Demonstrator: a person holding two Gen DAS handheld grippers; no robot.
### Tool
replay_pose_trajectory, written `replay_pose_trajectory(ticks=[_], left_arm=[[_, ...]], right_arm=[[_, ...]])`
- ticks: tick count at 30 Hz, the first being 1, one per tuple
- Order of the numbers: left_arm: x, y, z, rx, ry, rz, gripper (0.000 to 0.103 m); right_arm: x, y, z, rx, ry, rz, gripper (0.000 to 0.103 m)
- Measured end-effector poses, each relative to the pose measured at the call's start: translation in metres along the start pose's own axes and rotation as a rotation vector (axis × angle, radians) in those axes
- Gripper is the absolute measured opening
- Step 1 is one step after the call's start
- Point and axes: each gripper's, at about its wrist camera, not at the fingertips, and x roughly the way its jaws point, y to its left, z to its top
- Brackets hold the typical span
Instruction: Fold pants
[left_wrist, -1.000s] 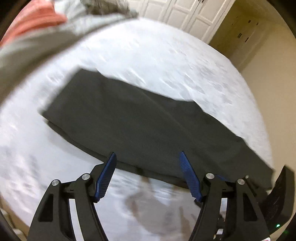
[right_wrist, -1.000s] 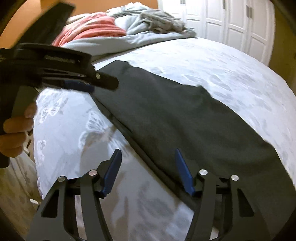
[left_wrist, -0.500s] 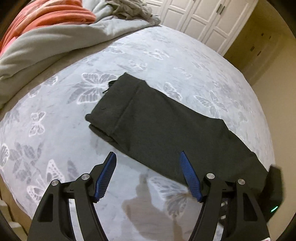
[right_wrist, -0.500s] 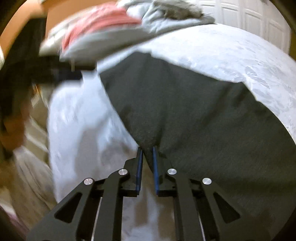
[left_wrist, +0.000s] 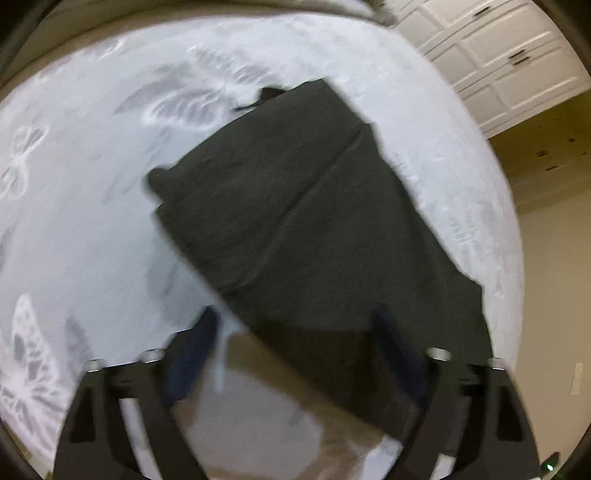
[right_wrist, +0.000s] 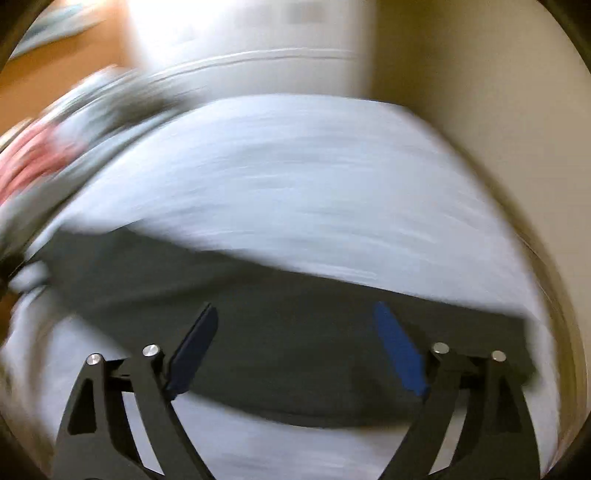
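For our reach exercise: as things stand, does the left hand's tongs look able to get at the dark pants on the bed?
Probably yes. The left tongs are opening, nothing between them, and the pants lie flat on the bedspread just ahead, uncovered.

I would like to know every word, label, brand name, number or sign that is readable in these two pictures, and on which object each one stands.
No text can be read in either view.
The dark pants show no tag or print.
The bedspread carries only a butterfly pattern, no letters.
The white closet doors are plain.
Both the left gripper and the right gripper bear no visible marking.
The right wrist view is too blurred for any small print.
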Motion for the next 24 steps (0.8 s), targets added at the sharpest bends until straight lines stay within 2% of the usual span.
replay_pose_trajectory(ticks=[1, 3, 4, 6, 9, 11, 13, 16, 18, 19, 20, 21, 22, 23, 24], left_arm=[[0.001, -0.002, 0.000, -0.007, -0.009, 0.007, 0.091], [0.002, -0.002, -0.001, -0.035, -0.056, 0.017, 0.091], [0.003, -0.004, -0.001, -0.048, -0.067, 0.024, 0.091], [0.004, -0.010, -0.001, -0.070, -0.083, 0.038, 0.091], [0.008, -0.018, 0.001, -0.097, -0.112, 0.077, 0.091], [0.012, -0.024, 0.000, -0.086, -0.132, 0.123, 0.091], [0.015, -0.029, -0.002, -0.054, -0.146, 0.169, 0.091], [0.018, -0.036, -0.005, -0.013, -0.151, 0.212, 0.091], [0.018, -0.035, -0.005, -0.011, -0.147, 0.212, 0.091], [0.017, -0.034, -0.004, -0.020, -0.142, 0.203, 0.091], [0.017, -0.033, -0.002, -0.026, -0.136, 0.194, 0.091], [0.016, -0.031, -0.001, -0.033, -0.128, 0.183, 0.091], [0.015, -0.028, 0.001, -0.049, -0.119, 0.161, 0.091], [0.015, -0.027, 0.001, -0.057, -0.115, 0.150, 0.091], [0.014, -0.024, 0.002, -0.063, -0.108, 0.137, 0.091]], right_arm=[[0.004, -0.043, -0.004, 0.097, 0.027, -0.074, 0.084], [0.003, -0.112, -0.016, 0.250, 0.026, -0.142, 0.084], [0.003, -0.138, -0.023, 0.315, 0.034, -0.149, 0.084], [0.005, -0.187, -0.042, 0.455, 0.061, -0.116, 0.084], [0.012, -0.220, -0.058, 0.592, 0.063, -0.004, 0.084], [0.017, -0.224, -0.058, 0.617, 0.057, 0.056, 0.084], [0.025, -0.209, -0.051, 0.593, 0.057, 0.086, 0.081], [0.041, -0.191, -0.051, 0.560, 0.109, 0.143, 0.069], [0.058, -0.182, -0.050, 0.558, 0.146, 0.157, 0.045], [0.060, -0.179, -0.047, 0.561, 0.143, 0.146, 0.036], [0.057, -0.176, -0.044, 0.557, 0.122, 0.124, 0.015], [0.044, -0.173, -0.035, 0.546, 0.065, 0.116, 0.008], [0.031, -0.172, -0.027, 0.535, 0.010, 0.120, 0.008], [0.016, -0.170, -0.021, 0.513, -0.041, 0.093, 0.007], [0.003, -0.170, -0.017, 0.476, -0.076, 0.025, 0.007]])
